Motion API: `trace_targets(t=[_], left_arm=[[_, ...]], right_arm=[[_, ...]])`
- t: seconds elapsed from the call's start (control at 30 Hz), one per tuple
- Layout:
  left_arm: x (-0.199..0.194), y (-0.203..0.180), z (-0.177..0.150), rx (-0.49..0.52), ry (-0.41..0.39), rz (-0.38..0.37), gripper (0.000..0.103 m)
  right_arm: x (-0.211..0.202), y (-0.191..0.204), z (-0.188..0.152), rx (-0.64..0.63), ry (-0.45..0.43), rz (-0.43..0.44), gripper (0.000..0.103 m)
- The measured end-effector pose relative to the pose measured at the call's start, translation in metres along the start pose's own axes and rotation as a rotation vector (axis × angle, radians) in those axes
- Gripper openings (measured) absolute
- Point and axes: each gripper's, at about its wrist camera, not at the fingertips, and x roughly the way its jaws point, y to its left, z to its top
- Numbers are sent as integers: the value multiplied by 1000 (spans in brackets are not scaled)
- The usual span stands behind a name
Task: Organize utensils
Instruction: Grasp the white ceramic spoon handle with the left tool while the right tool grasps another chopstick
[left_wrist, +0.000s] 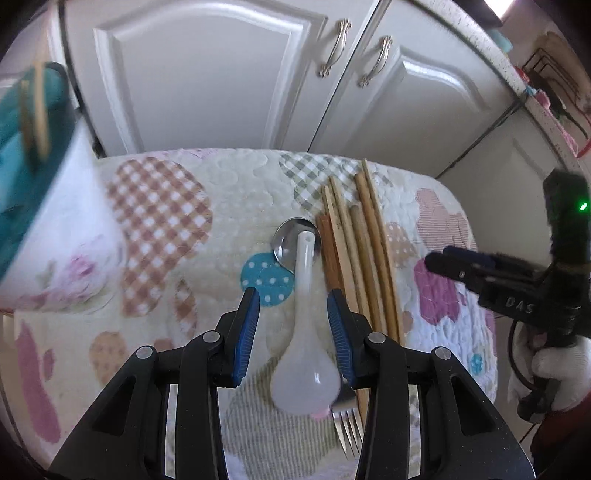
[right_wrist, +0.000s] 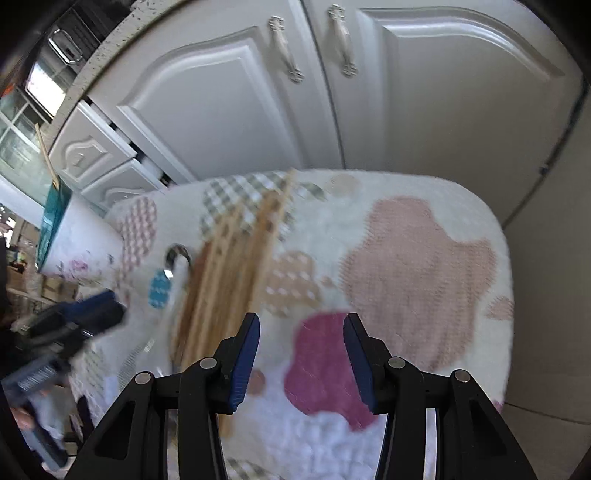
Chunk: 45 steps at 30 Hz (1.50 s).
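A white ceramic soup spoon (left_wrist: 304, 343) lies on the patchwork cloth, its handle resting over a metal spoon (left_wrist: 286, 240). My left gripper (left_wrist: 292, 301) is open and straddles the white spoon's handle without touching it. A bundle of wooden chopsticks (left_wrist: 360, 251) lies just right of it, and a metal fork (left_wrist: 347, 424) shows its tines near the bottom. A white floral holder with a teal inside (left_wrist: 48, 206) stands at the left with chopsticks in it. My right gripper (right_wrist: 301, 332) is open and empty above the cloth, right of the chopsticks (right_wrist: 229, 280).
The cloth-covered table (right_wrist: 424, 266) stands in front of white cabinet doors (left_wrist: 207, 74). Its far edge and right corner are near. The right gripper's body (left_wrist: 517, 284) hangs over the table's right edge. The holder also shows in the right wrist view (right_wrist: 79, 236).
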Motion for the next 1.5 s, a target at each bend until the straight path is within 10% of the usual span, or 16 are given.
trace_targets(t=[0.63, 1.17, 1.5], left_arm=[[52, -14, 35, 67, 57, 8, 11], [1, 36, -22, -35, 47, 3, 11], [7, 48, -40, -78, 76, 28, 13]], right_arm=[[69, 12, 93, -31, 38, 4, 7], [36, 4, 1, -97, 153, 64, 6], [49, 34, 4, -174, 165, -41, 9]])
